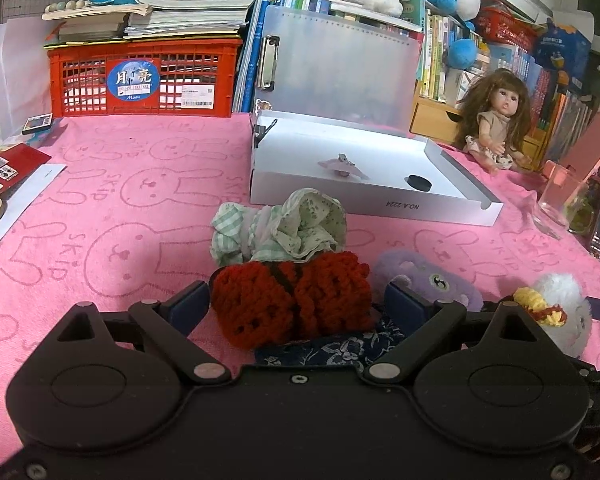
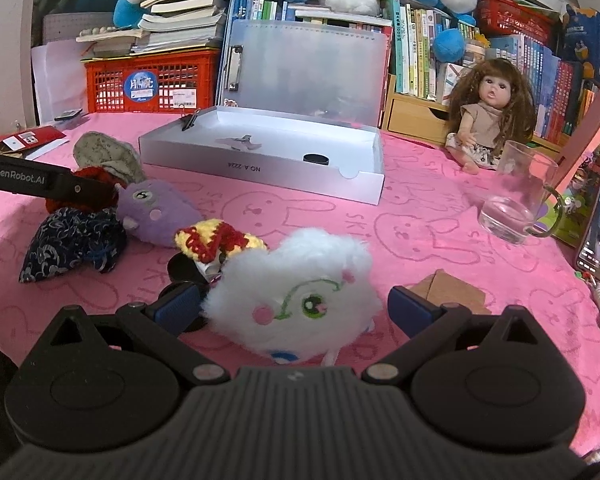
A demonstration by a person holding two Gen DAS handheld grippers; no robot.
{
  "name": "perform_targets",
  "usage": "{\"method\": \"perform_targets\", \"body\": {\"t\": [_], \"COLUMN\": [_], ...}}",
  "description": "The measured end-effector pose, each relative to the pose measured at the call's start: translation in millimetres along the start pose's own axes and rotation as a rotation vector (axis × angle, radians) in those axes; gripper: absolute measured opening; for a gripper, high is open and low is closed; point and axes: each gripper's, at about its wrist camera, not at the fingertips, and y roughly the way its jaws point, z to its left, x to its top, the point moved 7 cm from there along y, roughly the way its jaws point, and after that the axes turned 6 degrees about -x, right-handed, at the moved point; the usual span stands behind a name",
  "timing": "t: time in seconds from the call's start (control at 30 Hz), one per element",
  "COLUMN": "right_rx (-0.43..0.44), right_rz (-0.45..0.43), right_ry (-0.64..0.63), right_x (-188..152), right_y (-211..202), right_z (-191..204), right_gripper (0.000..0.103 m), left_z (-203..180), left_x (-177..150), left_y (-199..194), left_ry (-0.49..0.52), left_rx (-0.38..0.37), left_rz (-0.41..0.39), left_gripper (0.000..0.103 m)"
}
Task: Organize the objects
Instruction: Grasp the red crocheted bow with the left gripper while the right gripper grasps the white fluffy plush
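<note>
Red crochet yarn, a rolled piece [image 1: 292, 300], sits between the spread fingers of the left gripper [image 1: 298, 306] in the left wrist view; the jaws stand apart, and whether either blue pad touches the yarn is hard to tell. A navy floral pouch [image 1: 332, 350] lies under the roll, mostly hidden by it and by the gripper body. Just ahead of the jaws rests a green checked cloth bundle [image 1: 280, 230], and beyond it an open white box [image 1: 376, 200] holding a small clip and a black disc. Right of the jaws a purple plush [image 1: 428, 280] is partly blocked by the right finger, and a white fluffy plush [image 1: 564, 308] is cut by the frame's curve.

From the right wrist, the right gripper [image 2: 296, 312] has its jaws wide apart around the white fluffy plush [image 2: 300, 300], with a clear gap at the right pad. A yellow and red crochet piece [image 2: 220, 242] peeks out ahead of the left finger. Farther left, the left gripper's arm [image 2: 48, 188] hides most of the red yarn. All rest on a pink rabbit-print cloth [image 2: 420, 236].
</note>
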Motion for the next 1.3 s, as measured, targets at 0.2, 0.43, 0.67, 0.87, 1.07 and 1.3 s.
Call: {"method": "perform_targets", "body": {"t": [0.2, 0.43, 0.67, 0.87, 1.07, 1.3], "right_rx": [0.004, 0.005, 0.011, 0.019, 0.022, 0.017], "right_rz": [0.004, 0.005, 0.009, 0.012, 0.014, 0.016], "right_ry": [-0.004, -0.005, -0.009, -0.004, 0.014, 0.043], "right_x": [-1.1, -1.3, -2.0, -2.4, -2.1, -1.9], "right_y": [1.4, 1.7, 3.4, 2.0, 1.4, -0.4], "right_z": [1.1, 1.9, 3.9, 4.3, 3.5, -0.4], "right_gripper": [0.103, 0.103, 0.103, 0.103, 0.1, 0.084], "left_z": [0.0, -0.6, -0.7, 1.3, 0.7, -2.0], "left_x": [-0.1, 0.1, -0.1, -0.5, -0.4, -0.2], "left_y": [1.0, 2.7, 6.1, 5.3, 3.3, -0.3], "left_ry": [0.001, -0.002, -0.002, 0.006, 0.015, 0.025], "left_rx": [0.002, 0.004, 0.016, 0.033, 0.044, 0.047], "left_rz": [0.001, 0.001, 0.004, -0.002, -0.009, -0.021], "left_gripper": [0.094, 0.094, 0.081, 0.074, 0.064, 0.059]}}
